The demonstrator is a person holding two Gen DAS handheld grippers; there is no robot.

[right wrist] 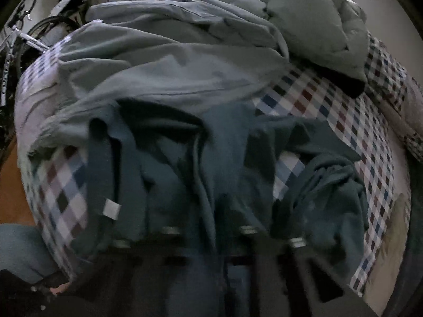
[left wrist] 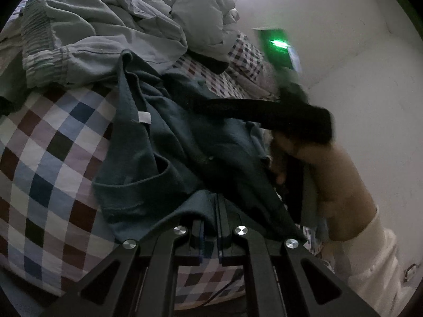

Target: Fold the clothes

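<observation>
Left wrist view gives us the checked bedsheet (left wrist: pixel 39 142) spread across the bed, with a pale grey-green heap of bedding or clothes (left wrist: pixel 105 26) bunched at the far side. Nearer us lies the dark teal shirt (left wrist: pixel 164 142), rumpled, its white neck label (left wrist: pixel 144 117) showing; no neat fold is visible, so we judge the folding barely begun, with smoothing and every fold left to do. Our left gripper (left wrist: pixel 211 211) is closed, and a hem of the shirt is pinched between its fingers. The right gripper (right wrist: pixel 224 208) is blurred in its own view; its jaws appear closed with shirt cloth draped over them, probably gripped, though we cannot be sure.
</observation>
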